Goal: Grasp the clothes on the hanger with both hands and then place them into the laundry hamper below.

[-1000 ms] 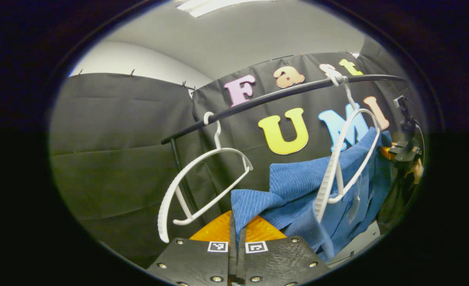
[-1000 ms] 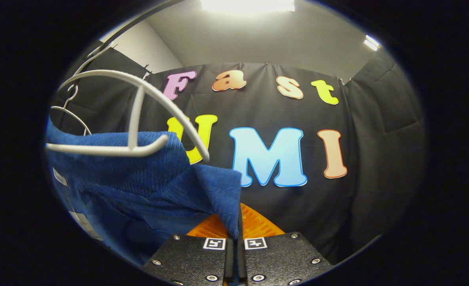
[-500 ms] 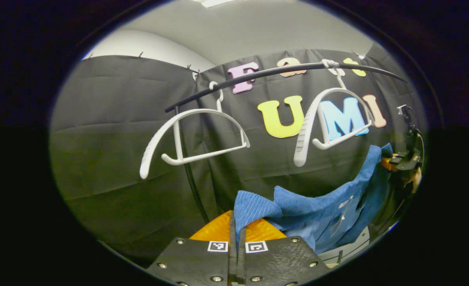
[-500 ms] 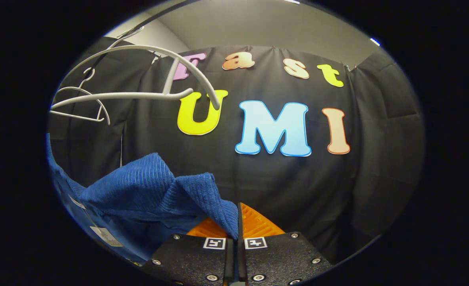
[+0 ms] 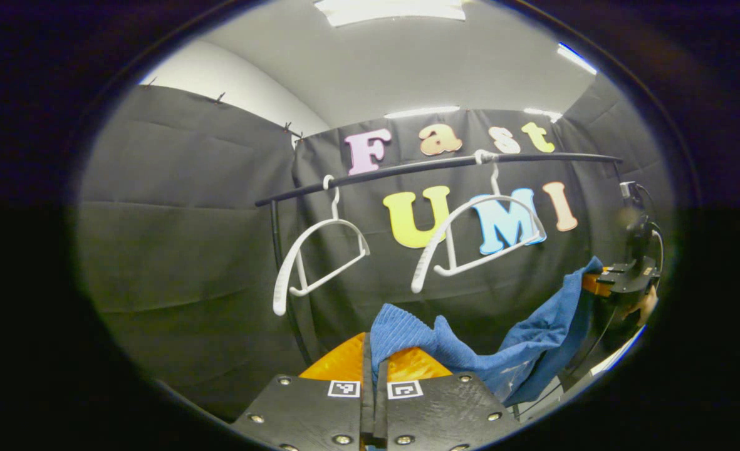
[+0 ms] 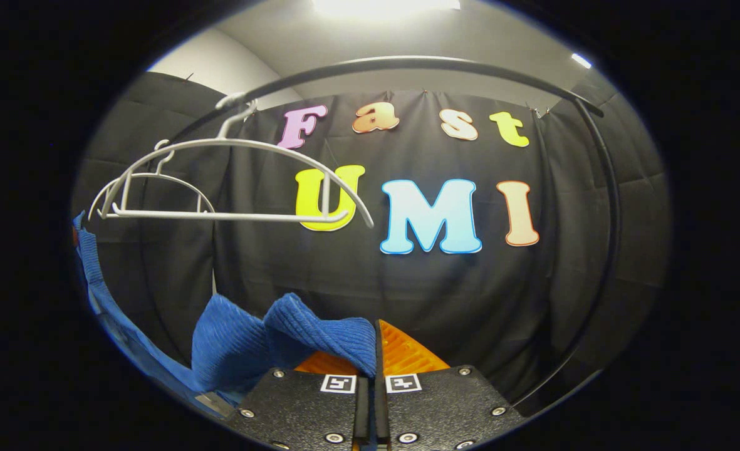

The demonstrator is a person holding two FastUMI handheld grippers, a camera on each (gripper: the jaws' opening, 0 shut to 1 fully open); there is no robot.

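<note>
Below the bare hangers (image 5: 470, 241), each tool (image 5: 374, 363) (image 6: 373, 351) pinches the blue garment (image 5: 520, 351) between them.

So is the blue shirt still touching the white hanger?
Apart. In the left gripper view the blue shirt sags below the white hanger, with dark cloth wall showing between them. The right gripper view shows the same gap.

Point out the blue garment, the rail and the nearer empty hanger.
blue garment (image 5: 532, 338): left gripper view, on its sagging middle.
rail (image 5: 407, 168): left gripper view, mid-bar between the hooks.
hanger (image 6: 219, 215): right gripper view, on its bottom bar.
</note>
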